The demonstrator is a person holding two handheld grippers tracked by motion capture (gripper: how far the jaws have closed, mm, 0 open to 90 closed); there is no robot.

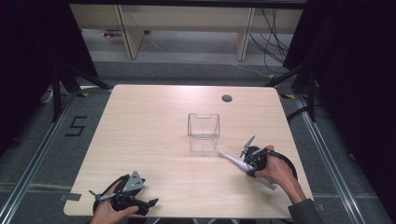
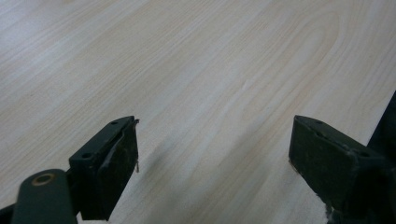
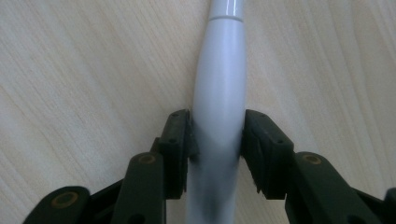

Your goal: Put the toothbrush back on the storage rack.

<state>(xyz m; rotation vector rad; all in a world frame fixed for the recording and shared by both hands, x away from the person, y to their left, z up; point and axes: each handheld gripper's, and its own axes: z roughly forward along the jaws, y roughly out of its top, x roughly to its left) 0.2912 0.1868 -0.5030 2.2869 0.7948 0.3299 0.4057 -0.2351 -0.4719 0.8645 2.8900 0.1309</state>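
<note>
The right claw point(image 3: 218, 140) is clamped on a white handle point(image 3: 219, 93) lying on the surface point(image 1: 149, 140) at near right, beside a clear container point(image 1: 203, 126). The left claw point(image 2: 212, 158) sits apart, near left.

Legible markings, one item.

1. Numeral "5" point(image 1: 75, 126): a single digit built from straight strips of black tape, angular in form, laid on the grey floor point(image 1: 42, 154). Position: left of the frame in the high view, at middle height, just beside the left edge of the counter point(image 1: 140, 140) and between that edge and the metal floor rail.

No other text, label, brand or sign can be read: the counter top, the clear container on it, the white object and the tongs carry no legible marking in the high view or in either gripper view.
</note>
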